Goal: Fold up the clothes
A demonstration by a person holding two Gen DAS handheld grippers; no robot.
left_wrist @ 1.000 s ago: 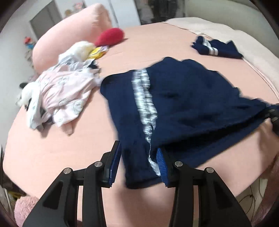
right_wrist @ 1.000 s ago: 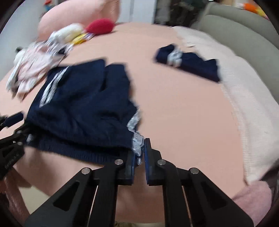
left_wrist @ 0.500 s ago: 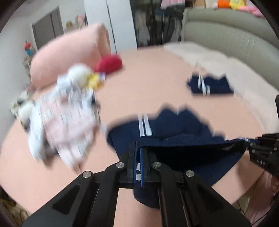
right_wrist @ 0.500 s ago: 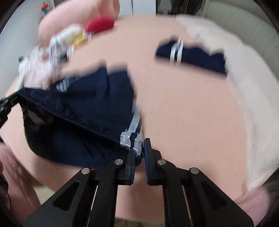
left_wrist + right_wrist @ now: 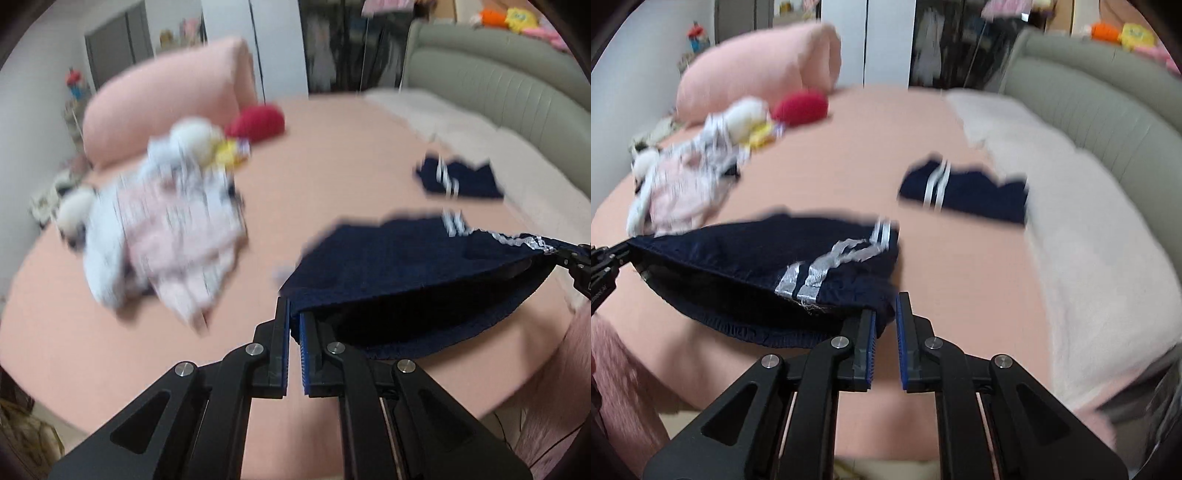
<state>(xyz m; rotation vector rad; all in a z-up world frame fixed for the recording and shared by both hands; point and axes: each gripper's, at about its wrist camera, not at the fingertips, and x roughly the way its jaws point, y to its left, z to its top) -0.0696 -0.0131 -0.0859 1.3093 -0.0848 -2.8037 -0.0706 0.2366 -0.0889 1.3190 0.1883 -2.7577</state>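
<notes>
A navy garment with white side stripes hangs stretched above the pink bed, its far part still on the sheet. My left gripper is shut on its left corner. In the right wrist view my right gripper is shut on the other corner of the same garment, beside the silver stripes. Each gripper shows in the other's view: the right gripper at the right edge, the left gripper at the left edge. The raised edge runs taut between them.
A second navy striped garment lies folded farther back on the bed. A pile of pink and white clothes sits at the left, with a red plush and a pink pillow behind. A cream blanket and grey headboard border the right.
My left gripper closed on the garment's near corner. Both grippers then rose, lifting the near edge off the bed and pulling it taut.
</notes>
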